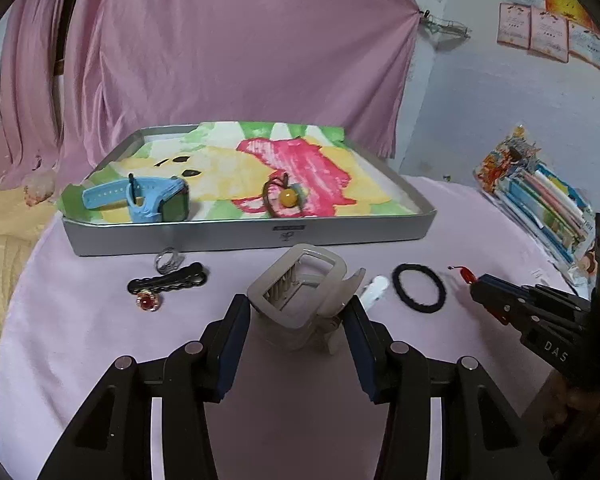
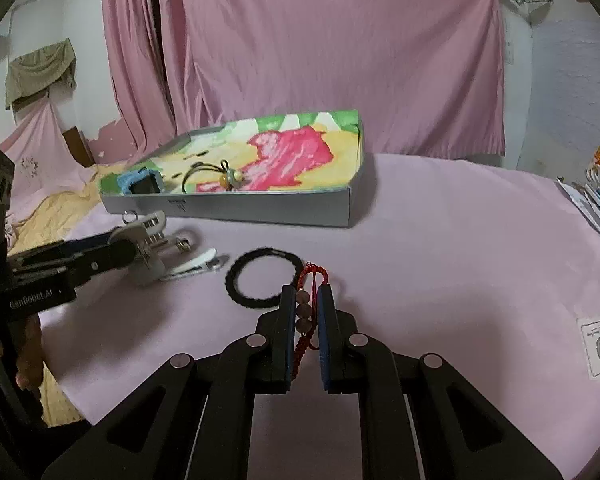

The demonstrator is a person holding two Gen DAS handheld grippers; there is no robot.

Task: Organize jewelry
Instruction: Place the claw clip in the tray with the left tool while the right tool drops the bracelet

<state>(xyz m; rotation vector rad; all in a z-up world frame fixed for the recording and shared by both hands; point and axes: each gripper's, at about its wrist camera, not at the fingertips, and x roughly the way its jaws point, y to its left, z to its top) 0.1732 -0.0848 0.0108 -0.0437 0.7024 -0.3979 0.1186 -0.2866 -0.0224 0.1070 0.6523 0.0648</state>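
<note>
claw clip beige | watch blue | hair tie black | bracelet red cord, brown beads

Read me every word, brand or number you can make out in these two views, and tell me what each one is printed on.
"DAS": white letters on the black right gripper body, left wrist view; any further letters are out of sight.
"GenRobot.AI": on the black left gripper body, right wrist view.
Unreadable: dark label on the grey tray's front wall; white tag on the pink tablecloth; pink and orange wall cards; colourful plastic packet.
</note>
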